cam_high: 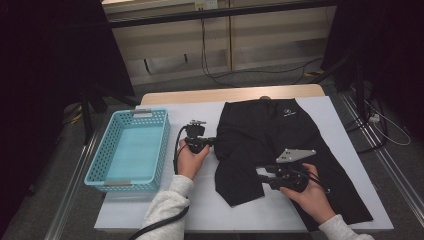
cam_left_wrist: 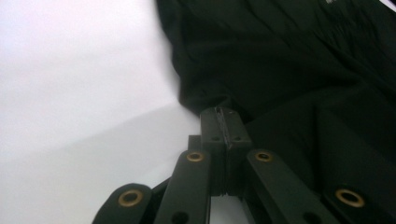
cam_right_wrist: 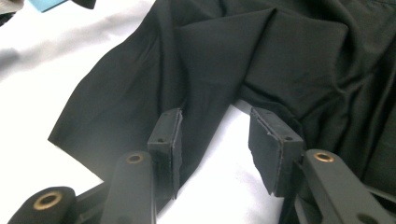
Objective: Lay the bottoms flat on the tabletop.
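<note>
One black shorts point(cam_high: 280, 145), one blue basket point(cam_high: 131, 150), two claws: left claw point(cam_high: 215, 141), right claw point(cam_high: 261, 176)

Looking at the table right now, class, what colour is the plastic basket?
The basket is light turquoise blue, clearest in the high view.

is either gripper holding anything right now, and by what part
The left gripper is shut on the outer side edge of the black shorts. The right gripper is open over a leg's inner edge, holding nothing.
</note>
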Tool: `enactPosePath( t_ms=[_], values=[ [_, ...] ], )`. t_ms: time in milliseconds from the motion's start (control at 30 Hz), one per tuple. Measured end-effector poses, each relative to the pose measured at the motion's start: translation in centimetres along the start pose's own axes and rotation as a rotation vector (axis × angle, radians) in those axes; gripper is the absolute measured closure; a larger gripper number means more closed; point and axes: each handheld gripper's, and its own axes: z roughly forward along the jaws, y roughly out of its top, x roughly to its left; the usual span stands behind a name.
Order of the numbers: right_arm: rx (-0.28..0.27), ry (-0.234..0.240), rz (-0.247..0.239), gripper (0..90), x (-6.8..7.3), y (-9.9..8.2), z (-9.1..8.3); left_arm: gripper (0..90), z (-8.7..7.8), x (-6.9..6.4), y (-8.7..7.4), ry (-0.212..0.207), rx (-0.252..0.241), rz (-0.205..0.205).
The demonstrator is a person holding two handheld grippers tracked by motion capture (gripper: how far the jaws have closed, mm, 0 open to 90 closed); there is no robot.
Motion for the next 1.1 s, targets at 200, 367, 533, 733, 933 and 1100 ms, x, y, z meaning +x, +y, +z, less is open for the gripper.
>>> enactPosePath(
  t_ms=[200,367,533,733,933,1100],
  values=[
    [0.006,0.003,0.010,53.7,-0.3,-0.1,0.5,87.8,0.3,1.6,0.8,0.002,-0.044,-0.016],
    [0.018,-0.007,0.007,53.3,-0.4,-0.1,0.8,48.6,-0.3,1.6,0.0,0.038,-0.027,0.018],
    [0.020,-0.017,-0.002,53.2,-0.4,0.1,1.1,24.5,-2.1,1.2,-1.0,0.043,-0.026,0.012],
    [0.021,-0.036,-0.020,54.7,-0.3,1.2,2.2,18.4,-3.6,-0.1,-2.1,0.023,-0.011,0.047],
    [0.021,-0.049,-0.021,56.7,-0.7,2.3,3.5,21.6,-4.7,-1.5,-3.1,-0.007,-0.012,0.086],
    [0.023,-0.033,-0.004,64.5,-0.9,2.7,4.7,27.6,-4.7,-2.1,-3.9,-0.023,0.010,0.098]
  ],
)
